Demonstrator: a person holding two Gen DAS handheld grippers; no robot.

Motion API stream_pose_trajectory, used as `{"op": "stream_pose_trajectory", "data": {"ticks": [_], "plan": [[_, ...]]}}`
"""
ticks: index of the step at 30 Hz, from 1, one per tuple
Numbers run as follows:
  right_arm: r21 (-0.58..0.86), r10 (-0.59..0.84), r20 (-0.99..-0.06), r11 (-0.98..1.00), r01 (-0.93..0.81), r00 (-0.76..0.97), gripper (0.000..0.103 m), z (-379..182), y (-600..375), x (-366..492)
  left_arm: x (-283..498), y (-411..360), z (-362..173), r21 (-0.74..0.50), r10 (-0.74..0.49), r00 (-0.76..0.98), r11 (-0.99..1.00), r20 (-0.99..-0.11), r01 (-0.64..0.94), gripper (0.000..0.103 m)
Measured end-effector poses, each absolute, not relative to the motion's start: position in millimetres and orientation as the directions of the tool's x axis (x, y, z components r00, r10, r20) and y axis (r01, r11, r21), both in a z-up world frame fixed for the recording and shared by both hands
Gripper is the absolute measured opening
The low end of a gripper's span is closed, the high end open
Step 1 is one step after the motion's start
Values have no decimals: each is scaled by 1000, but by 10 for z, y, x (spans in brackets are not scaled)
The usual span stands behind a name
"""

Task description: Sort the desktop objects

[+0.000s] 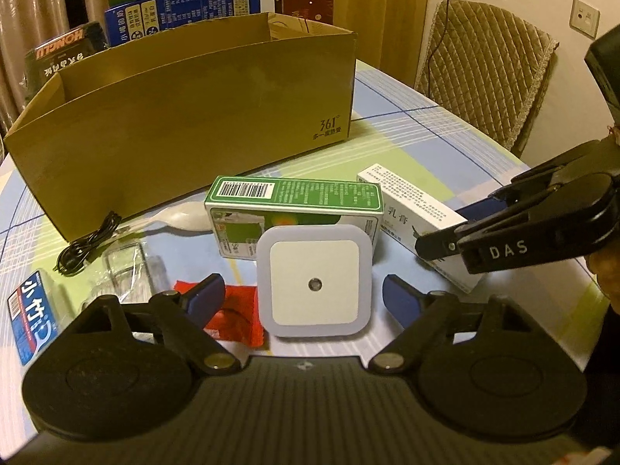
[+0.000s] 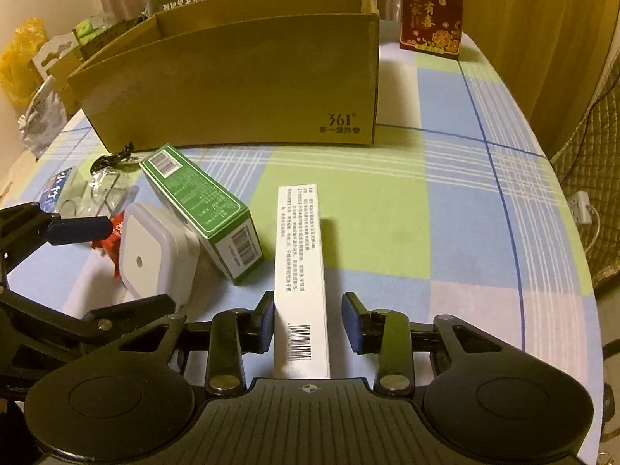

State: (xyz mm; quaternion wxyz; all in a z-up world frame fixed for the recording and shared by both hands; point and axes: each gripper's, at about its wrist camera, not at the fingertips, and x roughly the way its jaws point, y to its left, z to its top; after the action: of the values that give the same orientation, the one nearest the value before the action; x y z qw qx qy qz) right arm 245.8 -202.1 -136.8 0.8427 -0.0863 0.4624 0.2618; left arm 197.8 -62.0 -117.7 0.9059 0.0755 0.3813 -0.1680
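A square white night light [image 1: 316, 281] stands on the checked tablecloth between the fingers of my left gripper [image 1: 304, 300], which is open with a gap on each side. The night light [image 2: 141, 259] leans against a green box [image 2: 201, 209]. A long white box [image 2: 300, 263] lies between the fingers of my right gripper [image 2: 310, 323]. Its left pad is at the box's side and the right pad stands clear, so it is open. In the left wrist view the right gripper [image 1: 461, 219] reaches in over the white box [image 1: 418, 209]. The green box [image 1: 294, 209] lies behind the light.
A large open cardboard box [image 1: 186, 116] stands at the back of the table. Left of the light lie a red packet [image 1: 236, 317], a clear plastic package [image 1: 128, 271], a black cable [image 1: 89, 244], a white spoon [image 1: 182, 217] and a blue pack [image 1: 31, 310]. A padded chair [image 1: 488, 66] stands at the right.
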Motion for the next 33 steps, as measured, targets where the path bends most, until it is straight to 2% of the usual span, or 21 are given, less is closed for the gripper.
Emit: {"op": "stream_pose_trajectory", "data": {"ticks": [3,6,13,18,28,33], "plan": [[95,354,-826,855,-509,439,25,-1393,-2027,2460,2017,-653,-1209,10,-247,652,932,-717,363,81],[86,345,-824,860,-503,449,24,-1404,-2030,2472,2037,-689,-1239,16,-247,653,929,-716,369,75],[84,344,-824,860,-504,449,24,-1445,-2025,2533,2079,-718,-1293,6,-254,647,929,-719,371,71],[78,337,-823,864,-497,457,24,-1455,-1988,2599,2085,-728,-1328,4,-249,645,931,-722,364,61],[43,308,-818,875,-482,485,24,-1456,-1926,2576,2054,-716,-1329,-3,-236,654,942,-719,336,61],[71,315,-805,892,-447,502,23,-1379,-2015,2478,1990,-695,-1270,0,-218,661,949,-718,314,61]]}}
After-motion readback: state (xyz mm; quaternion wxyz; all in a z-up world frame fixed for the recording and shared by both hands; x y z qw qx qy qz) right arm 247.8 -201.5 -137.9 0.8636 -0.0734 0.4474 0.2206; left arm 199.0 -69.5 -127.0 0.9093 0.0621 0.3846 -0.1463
